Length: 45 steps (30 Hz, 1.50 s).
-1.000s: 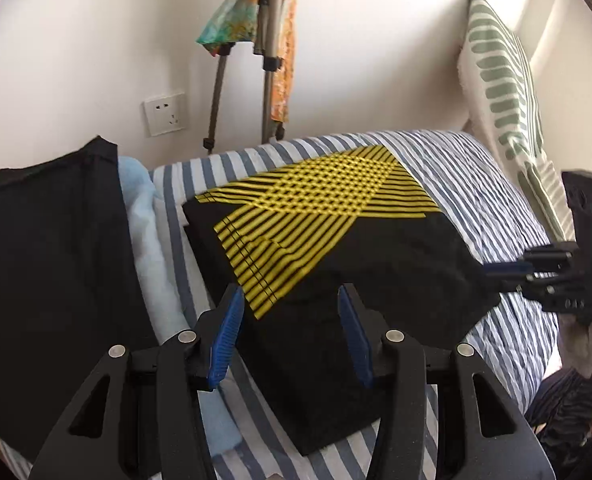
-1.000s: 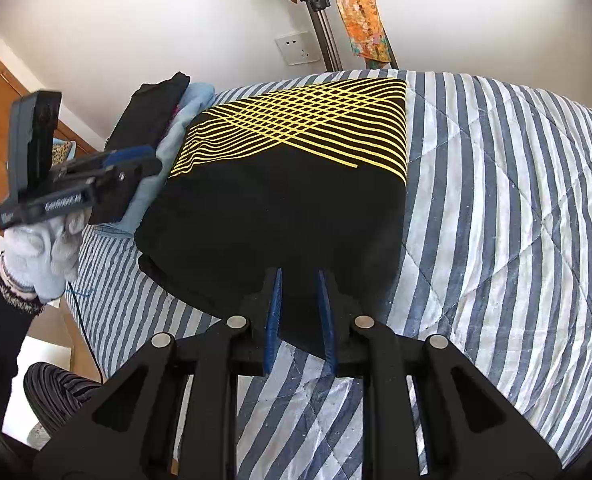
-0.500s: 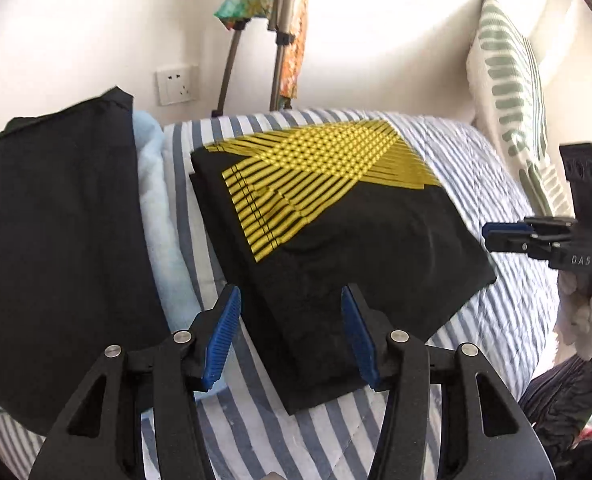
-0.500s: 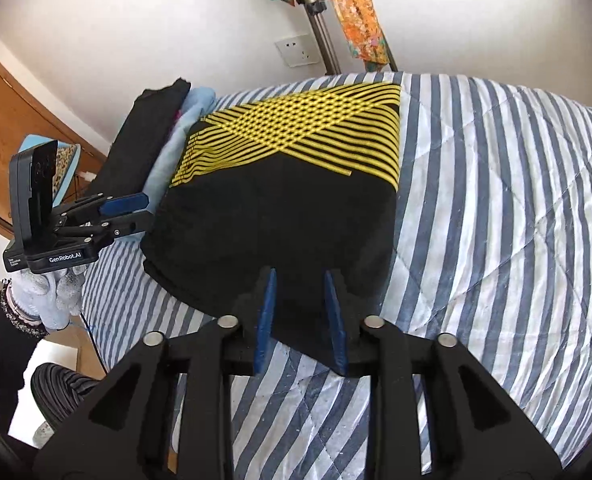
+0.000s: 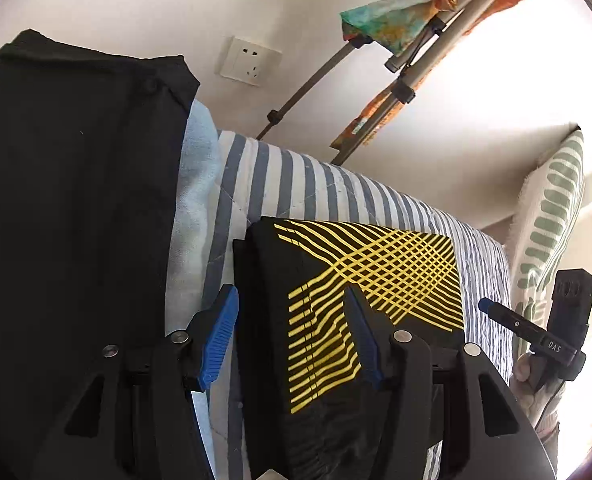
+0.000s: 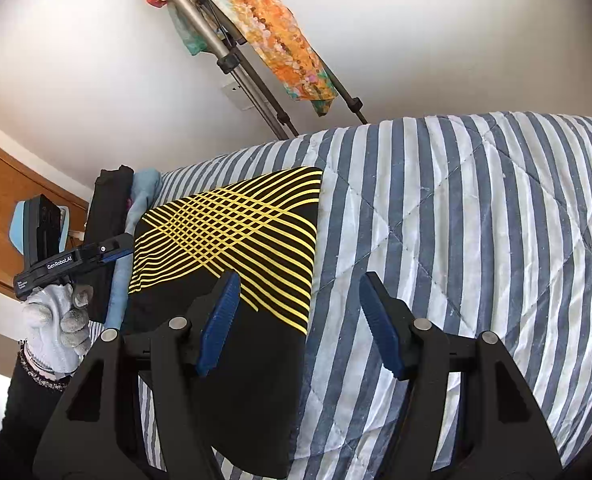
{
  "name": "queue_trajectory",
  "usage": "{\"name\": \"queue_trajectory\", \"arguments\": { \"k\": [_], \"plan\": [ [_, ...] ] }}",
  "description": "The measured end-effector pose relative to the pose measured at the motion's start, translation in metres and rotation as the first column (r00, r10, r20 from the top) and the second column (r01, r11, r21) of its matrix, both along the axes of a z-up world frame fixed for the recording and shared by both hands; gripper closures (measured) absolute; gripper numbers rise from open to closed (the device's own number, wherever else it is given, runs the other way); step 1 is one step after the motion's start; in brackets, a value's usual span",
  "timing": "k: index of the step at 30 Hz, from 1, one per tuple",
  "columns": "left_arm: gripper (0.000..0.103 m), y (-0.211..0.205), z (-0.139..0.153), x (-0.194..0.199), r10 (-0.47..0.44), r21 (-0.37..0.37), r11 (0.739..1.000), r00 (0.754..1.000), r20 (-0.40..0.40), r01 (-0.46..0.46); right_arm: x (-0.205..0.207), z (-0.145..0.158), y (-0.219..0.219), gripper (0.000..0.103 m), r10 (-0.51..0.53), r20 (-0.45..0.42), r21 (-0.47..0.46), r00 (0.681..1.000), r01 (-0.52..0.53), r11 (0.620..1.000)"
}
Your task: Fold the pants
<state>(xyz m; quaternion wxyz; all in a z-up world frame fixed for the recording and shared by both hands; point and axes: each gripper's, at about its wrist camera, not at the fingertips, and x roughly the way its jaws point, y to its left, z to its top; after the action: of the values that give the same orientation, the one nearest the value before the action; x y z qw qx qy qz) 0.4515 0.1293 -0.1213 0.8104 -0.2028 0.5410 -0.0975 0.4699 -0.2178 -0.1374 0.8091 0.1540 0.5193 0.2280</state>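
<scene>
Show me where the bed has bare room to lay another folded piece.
Free: the striped quilt right of the black-and-yellow folded pants, and the strip between them and the wall. Crowded: left of them, a light blue cloth and a dark folded stack crowd that edge; the pillow borders the far end.

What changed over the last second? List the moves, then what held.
The right tongs opened wide from nearly shut and now straddle the right edge of the folded black pants. The left tongs moved forward along the pants' left side, closer to the yellow print. Neither grips anything. The pants stayed folded flat on the striped quilt, and the dark pile stayed put.
</scene>
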Motion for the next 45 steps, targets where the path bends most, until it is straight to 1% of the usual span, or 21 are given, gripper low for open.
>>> {"name": "queue_trajectory", "arguments": {
  "k": [3, 6, 8, 14, 18, 21, 25, 29, 31, 34, 35, 36, 37, 39, 41, 44, 45],
  "plan": [
    [0.049, -0.001, 0.001, 0.006, 0.011, 0.045, 0.999, 1.000, 0.004, -0.011, 0.010, -0.009, -0.001, 0.038, 0.003, -0.022, 0.014, 1.000, -0.002, 1.000],
    [0.043, -0.003, -0.002, 0.013, 0.003, 0.047, 0.999, 1.000, -0.011, -0.002, 0.018, -0.016, 0.001, 0.038, 0.009, -0.040, 0.018, 0.999, -0.008, 1.000],
    [0.043, -0.004, -0.003, 0.016, -0.001, 0.063, 0.998, 1.000, -0.010, 0.002, 0.023, -0.019, 0.003, 0.038, 0.012, -0.051, 0.031, 0.999, -0.010, 0.999],
    [0.043, -0.007, -0.008, 0.021, -0.006, 0.057, 0.998, 1.000, -0.010, 0.007, 0.032, -0.022, 0.005, 0.038, 0.010, -0.064, 0.089, 0.998, -0.004, 0.996],
    [0.043, -0.005, -0.014, 0.022, -0.011, 0.051, 0.999, 1.000, -0.013, 0.012, 0.037, -0.024, 0.006, 0.038, 0.011, -0.068, 0.097, 0.998, -0.005, 0.995],
    [0.043, -0.008, -0.019, 0.023, -0.019, 0.066, 0.998, 1.000, -0.010, 0.020, 0.041, -0.030, 0.007, 0.039, 0.018, -0.081, 0.106, 0.997, -0.009, 0.994],
    [0.042, -0.013, -0.023, 0.022, -0.032, 0.089, 0.996, 0.999, 0.004, 0.031, 0.046, -0.034, 0.009, 0.041, 0.027, -0.084, 0.123, 0.996, -0.017, 0.992],
    [0.042, -0.014, -0.027, 0.023, -0.029, 0.076, 0.997, 0.999, 0.014, 0.028, 0.050, -0.037, 0.011, 0.041, 0.034, -0.089, 0.148, 0.995, -0.020, 0.989],
    [0.042, -0.015, -0.028, 0.023, -0.027, 0.065, 0.998, 0.999, 0.021, 0.025, 0.054, -0.037, 0.014, 0.042, 0.040, -0.088, 0.158, 0.995, -0.026, 0.987],
    [0.042, -0.018, -0.028, 0.021, -0.046, 0.064, 0.997, 0.998, 0.045, 0.043, 0.058, -0.039, 0.018, 0.046, 0.044, -0.095, 0.183, 0.995, -0.026, 0.983],
    [0.043, -0.019, -0.028, 0.020, -0.052, 0.067, 0.997, 0.997, 0.053, 0.049, 0.059, -0.040, 0.019, 0.046, 0.044, -0.096, 0.190, 0.994, -0.025, 0.981],
    [0.047, -0.020, -0.028, 0.020, -0.057, 0.068, 0.996, 0.997, 0.058, 0.053, 0.059, -0.041, 0.020, 0.047, 0.045, -0.094, 0.192, 0.995, -0.026, 0.981],
    [0.055, -0.020, -0.029, 0.020, -0.062, 0.062, 0.996, 0.996, 0.060, 0.059, 0.058, -0.041, 0.021, 0.048, 0.046, -0.090, 0.189, 0.995, -0.029, 0.982],
    [0.059, -0.019, -0.029, 0.020, -0.052, 0.060, 0.997, 0.997, 0.062, 0.049, 0.057, -0.041, 0.023, 0.052, 0.050, -0.079, 0.178, 0.996, -0.035, 0.983],
    [0.060, -0.017, -0.028, 0.019, -0.049, 0.042, 0.998, 0.997, 0.065, 0.046, 0.057, -0.041, 0.021, 0.054, 0.056, -0.084, 0.187, 0.995, -0.040, 0.981],
    [0.059, -0.018, -0.030, 0.021, -0.049, 0.049, 0.998, 0.997, 0.053, 0.046, 0.058, -0.042, 0.017, 0.057, 0.064, -0.093, 0.199, 0.994, -0.044, 0.979],
    [0.056, -0.019, -0.031, 0.023, -0.045, 0.049, 0.998, 0.998, 0.047, 0.043, 0.059, -0.043, 0.017, 0.057, 0.062, -0.097, 0.205, 0.993, -0.041, 0.978]
  ]
}}
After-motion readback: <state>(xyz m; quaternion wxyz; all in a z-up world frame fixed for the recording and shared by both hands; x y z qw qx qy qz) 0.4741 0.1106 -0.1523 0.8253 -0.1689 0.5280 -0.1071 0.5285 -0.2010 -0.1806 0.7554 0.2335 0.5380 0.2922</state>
